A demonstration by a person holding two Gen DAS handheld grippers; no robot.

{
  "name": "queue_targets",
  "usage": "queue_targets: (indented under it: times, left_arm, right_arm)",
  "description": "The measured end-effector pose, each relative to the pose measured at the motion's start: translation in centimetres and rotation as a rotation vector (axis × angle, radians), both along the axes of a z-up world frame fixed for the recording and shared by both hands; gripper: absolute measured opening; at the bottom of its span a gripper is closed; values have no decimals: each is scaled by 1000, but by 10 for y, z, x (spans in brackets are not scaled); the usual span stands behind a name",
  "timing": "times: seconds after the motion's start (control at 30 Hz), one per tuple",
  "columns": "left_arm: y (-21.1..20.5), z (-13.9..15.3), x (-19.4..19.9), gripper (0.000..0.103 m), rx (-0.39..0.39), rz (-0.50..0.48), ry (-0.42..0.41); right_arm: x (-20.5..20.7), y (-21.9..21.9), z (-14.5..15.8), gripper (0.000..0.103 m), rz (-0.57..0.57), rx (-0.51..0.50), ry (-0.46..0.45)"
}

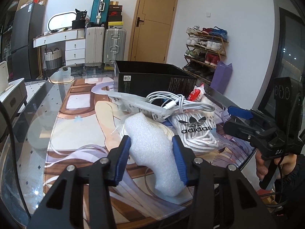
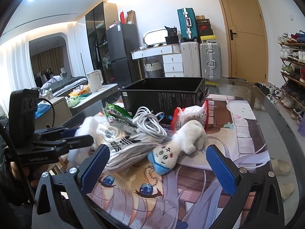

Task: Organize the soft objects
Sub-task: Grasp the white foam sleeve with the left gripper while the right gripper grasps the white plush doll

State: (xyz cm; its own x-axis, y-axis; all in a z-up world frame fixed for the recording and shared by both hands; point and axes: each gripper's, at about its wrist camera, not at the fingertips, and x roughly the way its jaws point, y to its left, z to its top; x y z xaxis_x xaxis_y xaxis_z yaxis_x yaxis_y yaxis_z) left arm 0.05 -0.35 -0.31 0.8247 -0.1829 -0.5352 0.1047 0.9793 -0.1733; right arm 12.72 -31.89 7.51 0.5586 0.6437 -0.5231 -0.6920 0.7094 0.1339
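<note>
My left tongs [image 1: 151, 148] are clenched on the white foam piece [image 1: 152, 148]: both blue pads press into its flanks, and it bulges above and below them. The grip sits roughly at mid-length. The foam's long axis runs away from me, its rounded far end pointing up and toward the pile, its near end tipping down and slightly right, just over the printed mat [image 1: 63, 143].

My right tongs [image 2: 156, 166] stand released, jaws wide, nothing between the pads. The plush toy [image 2: 179, 145] lies just ahead of them on the mat, its blue-capped head toward me and its bead chain [image 2: 151, 175] trailing nearer still.

Beyond: the adidas bag of white cord [image 1: 196, 127], the coiled white cable [image 1: 177, 103], the red-and-white packet [image 1: 196, 93], then the open black box [image 1: 152, 80] at the far side of the worktop [image 1: 34, 114].

Risks, as I judge them:
- Foam is compressible, so it may pivot or creep out of the pads on a fast swing.
- The far end is close to the clear bag beneath; lifting low could drag that bag or the cable loops along.
- The box is light and may slide if the foam strikes its wall.
</note>
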Motion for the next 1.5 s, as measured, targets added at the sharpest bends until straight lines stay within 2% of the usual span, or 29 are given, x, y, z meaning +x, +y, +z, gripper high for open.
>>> queue_targets:
  times: [0.5, 0.73, 0.87, 1.03, 1.17, 1.23, 1.33, 1.37, 1.5]
  left_arm:
    - [4, 3, 0, 44, 3, 14, -4]
    - [4, 2, 1, 44, 4, 17, -3]
    - [6, 1, 2, 44, 5, 19, 2]
    - [6, 1, 2, 44, 5, 19, 2]
    - [6, 1, 2, 44, 6, 19, 2]
    - [6, 1, 2, 44, 6, 20, 1]
    - [6, 1, 2, 44, 6, 20, 2]
    - [6, 1, 2, 44, 6, 19, 1]
    - [6, 1, 2, 44, 6, 19, 2]
  right_arm:
    - [24, 20, -18, 103, -66, -270, 42]
    - [46, 25, -26, 103, -96, -303, 120]
    - [51, 25, -23, 102, -105, -302, 121]
    - [52, 28, -20, 88, -83, -285, 125]
    - [51, 30, -18, 84, -75, -284, 116]
    - [53, 31, -19, 76, -72, -280, 119]
    - [56, 34, -19, 69, -70, -278, 125]
    - [56, 34, -20, 64, -67, -278, 127]
    - [53, 32, -20, 61, -65, -269, 121]
